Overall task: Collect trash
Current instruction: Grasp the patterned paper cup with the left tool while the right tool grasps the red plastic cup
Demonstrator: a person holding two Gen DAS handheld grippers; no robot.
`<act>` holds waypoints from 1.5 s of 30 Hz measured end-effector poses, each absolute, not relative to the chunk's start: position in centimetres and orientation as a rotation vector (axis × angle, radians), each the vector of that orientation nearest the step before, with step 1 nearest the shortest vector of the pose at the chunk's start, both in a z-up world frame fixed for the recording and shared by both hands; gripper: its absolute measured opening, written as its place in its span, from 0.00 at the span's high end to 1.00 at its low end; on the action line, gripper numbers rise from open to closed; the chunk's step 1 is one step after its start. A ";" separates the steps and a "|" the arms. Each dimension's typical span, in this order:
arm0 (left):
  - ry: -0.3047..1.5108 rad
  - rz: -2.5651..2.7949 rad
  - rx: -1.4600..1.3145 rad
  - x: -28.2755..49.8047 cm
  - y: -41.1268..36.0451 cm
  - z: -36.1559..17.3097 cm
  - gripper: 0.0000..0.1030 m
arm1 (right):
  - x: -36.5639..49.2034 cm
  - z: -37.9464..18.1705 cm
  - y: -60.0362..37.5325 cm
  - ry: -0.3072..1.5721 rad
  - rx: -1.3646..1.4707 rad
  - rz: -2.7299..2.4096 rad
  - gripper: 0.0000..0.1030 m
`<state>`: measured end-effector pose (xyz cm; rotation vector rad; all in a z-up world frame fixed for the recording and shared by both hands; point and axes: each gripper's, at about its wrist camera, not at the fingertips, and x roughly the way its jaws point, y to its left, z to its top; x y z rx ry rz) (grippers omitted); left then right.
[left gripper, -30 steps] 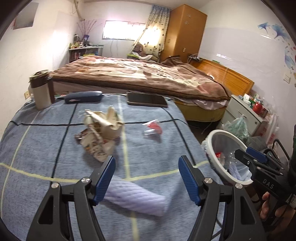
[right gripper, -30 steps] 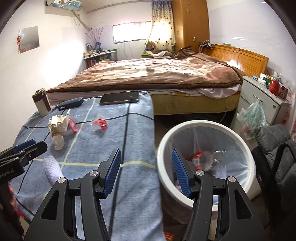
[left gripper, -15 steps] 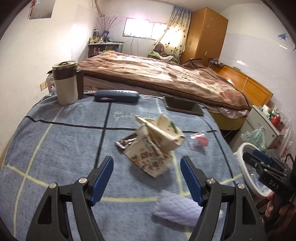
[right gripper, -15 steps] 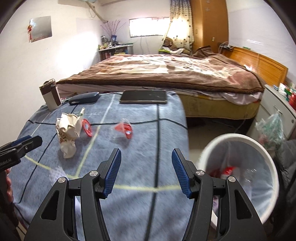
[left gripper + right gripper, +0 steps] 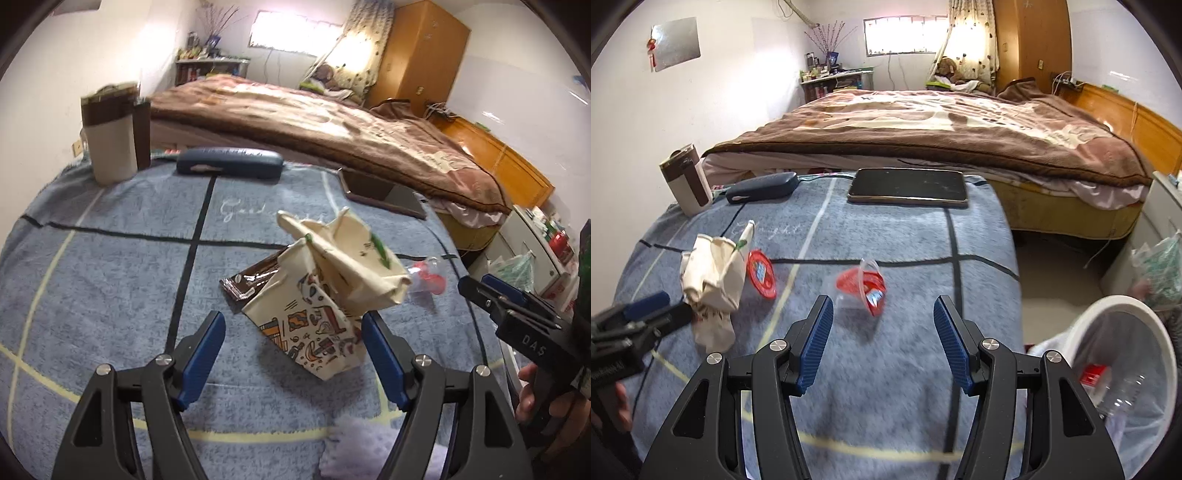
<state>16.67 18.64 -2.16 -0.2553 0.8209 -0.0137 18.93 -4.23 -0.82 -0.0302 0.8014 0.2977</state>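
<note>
A crumpled cream paper bag (image 5: 325,291) with printed drawings lies on the blue blanket-covered table (image 5: 110,277), partly over a brown wrapper (image 5: 247,282). My left gripper (image 5: 293,332) is open, and the bag's near end sits just ahead between its blue fingertips without touching them. A clear plastic cup with a red lid (image 5: 864,286) lies just in front of my open right gripper (image 5: 882,317), which holds nothing. A round red lid (image 5: 761,273) rests beside the bag (image 5: 713,284). A lavender foam sleeve (image 5: 369,443) lies under my left gripper. The white bin (image 5: 1126,373) stands off the table's right edge.
At the table's far edge stand a brown-and-cream tumbler (image 5: 687,181), a dark blue case (image 5: 761,188) and a black tablet (image 5: 908,186). A bed with a brown blanket (image 5: 942,125) lies beyond. A white cabinet (image 5: 535,251) and a plastic bag (image 5: 1160,266) are at the right.
Both grippers swung left, away from the bin and over the table. The paper bag now lies before the left one, the red-lidded cup before the right one. Both stayed open.
</note>
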 end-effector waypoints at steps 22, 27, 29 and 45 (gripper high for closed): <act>0.852 -0.008 -0.371 18.1 20.5 -3.9 0.20 | 22.7 -2.9 -1.5 0.890 -0.042 0.329 0.43; 0.868 0.041 -0.323 17.2 21.6 -3.6 0.21 | 22.8 -3.5 -1.3 0.917 -0.024 0.343 0.47; 0.875 0.078 -0.298 16.9 22.2 -3.6 0.21 | 22.8 -3.6 -1.3 0.909 -0.019 0.337 0.49; 0.891 0.121 -0.260 17.2 24.3 -4.5 0.21 | 21.4 -3.3 -1.8 0.898 0.021 0.369 0.50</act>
